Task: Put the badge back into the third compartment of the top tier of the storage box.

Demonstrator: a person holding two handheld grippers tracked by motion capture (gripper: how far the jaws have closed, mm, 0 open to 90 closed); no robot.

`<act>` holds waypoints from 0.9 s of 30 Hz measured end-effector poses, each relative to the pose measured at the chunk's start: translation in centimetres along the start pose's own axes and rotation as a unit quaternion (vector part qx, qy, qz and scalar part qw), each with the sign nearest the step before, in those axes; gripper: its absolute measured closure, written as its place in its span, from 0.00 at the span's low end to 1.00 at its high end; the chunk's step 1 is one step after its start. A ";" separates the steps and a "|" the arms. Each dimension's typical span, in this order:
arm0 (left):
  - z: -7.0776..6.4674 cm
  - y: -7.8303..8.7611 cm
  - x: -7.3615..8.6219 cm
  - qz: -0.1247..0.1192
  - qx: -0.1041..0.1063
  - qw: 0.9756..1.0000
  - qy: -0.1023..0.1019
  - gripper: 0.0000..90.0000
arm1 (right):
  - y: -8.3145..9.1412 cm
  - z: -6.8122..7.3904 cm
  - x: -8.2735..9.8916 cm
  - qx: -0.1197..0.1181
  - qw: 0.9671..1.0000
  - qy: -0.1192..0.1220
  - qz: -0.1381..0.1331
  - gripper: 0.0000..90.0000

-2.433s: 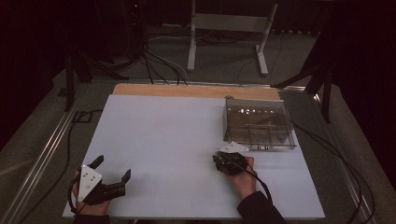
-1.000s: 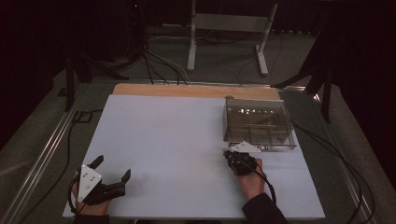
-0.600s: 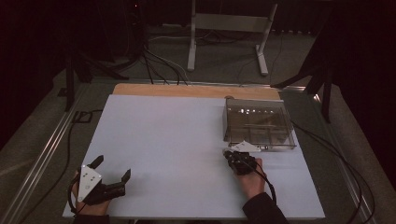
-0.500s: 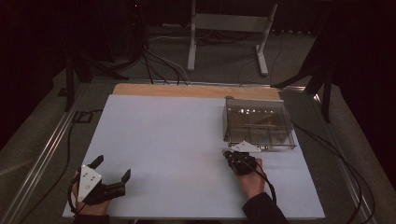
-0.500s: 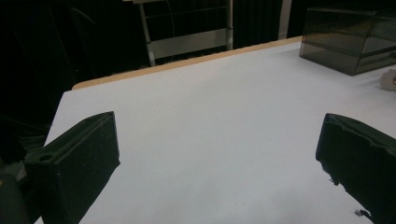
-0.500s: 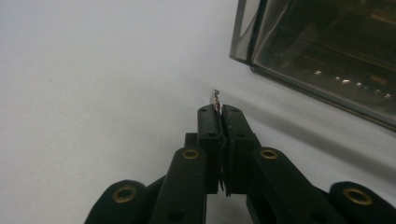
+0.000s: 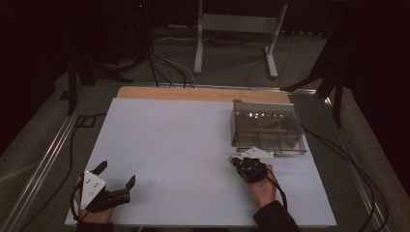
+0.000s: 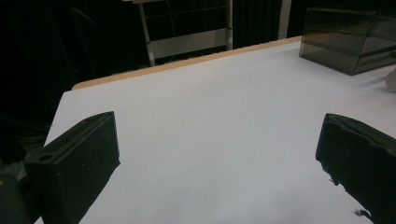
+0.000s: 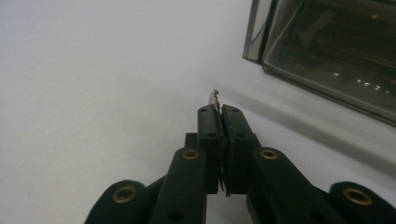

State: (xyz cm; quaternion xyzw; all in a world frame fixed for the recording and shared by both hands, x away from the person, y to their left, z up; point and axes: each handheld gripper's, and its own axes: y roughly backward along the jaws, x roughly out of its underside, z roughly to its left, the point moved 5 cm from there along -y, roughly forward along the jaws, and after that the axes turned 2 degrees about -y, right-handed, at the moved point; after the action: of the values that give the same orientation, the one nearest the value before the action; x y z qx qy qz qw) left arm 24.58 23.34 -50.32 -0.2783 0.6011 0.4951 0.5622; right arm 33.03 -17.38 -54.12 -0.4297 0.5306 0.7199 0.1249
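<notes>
My right gripper [image 7: 236, 161] rests on the white table just in front of the smoky clear box [image 7: 268, 128], at its near left corner. In the right gripper view its jaws are shut [image 9: 218, 108] on a small silvery metal piece [image 9: 214, 97], threaded like a screw, whose tip sticks out beyond the pads. The box [image 9: 336, 46] lies ahead to the right, a short gap away. My left gripper [image 7: 116, 174] sits at the table's near left corner, held by a hand. Its jaws stand wide open [image 8: 219, 140] with bare table between them.
The white table sheet [image 7: 169, 145] has a wooden strip [image 7: 193, 93] along its far edge. The box [image 8: 345, 39] has compartments inside. Cables trail off the table's right side, and a metal stand [image 7: 237, 29] is on the floor beyond.
Since the oldest frame my right gripper has shifted a little right, closer to the box's near corner, then stayed still. The left gripper has not moved.
</notes>
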 end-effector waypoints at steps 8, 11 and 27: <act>0.0 0.0 0.0 0.000 0.000 1.000 -0.001 0.00 | 0.7 -0.6 0.4 -0.006 1.000 -0.005 -0.002 0.98; 0.0 0.0 0.0 0.000 0.000 1.000 0.000 0.00 | 0.9 -0.7 0.4 -0.007 1.000 -0.005 -0.003 0.98; 0.0 0.0 0.0 0.001 0.000 1.000 -0.001 0.00 | 2.0 -1.0 0.7 -0.019 1.000 0.003 0.003 0.98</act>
State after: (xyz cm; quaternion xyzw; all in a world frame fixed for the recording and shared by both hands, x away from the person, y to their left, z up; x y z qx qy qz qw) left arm 24.61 23.31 -50.35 -0.2775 0.6006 0.4960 0.5624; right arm 31.81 -19.27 -53.40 -0.4330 0.5187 0.7284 0.1133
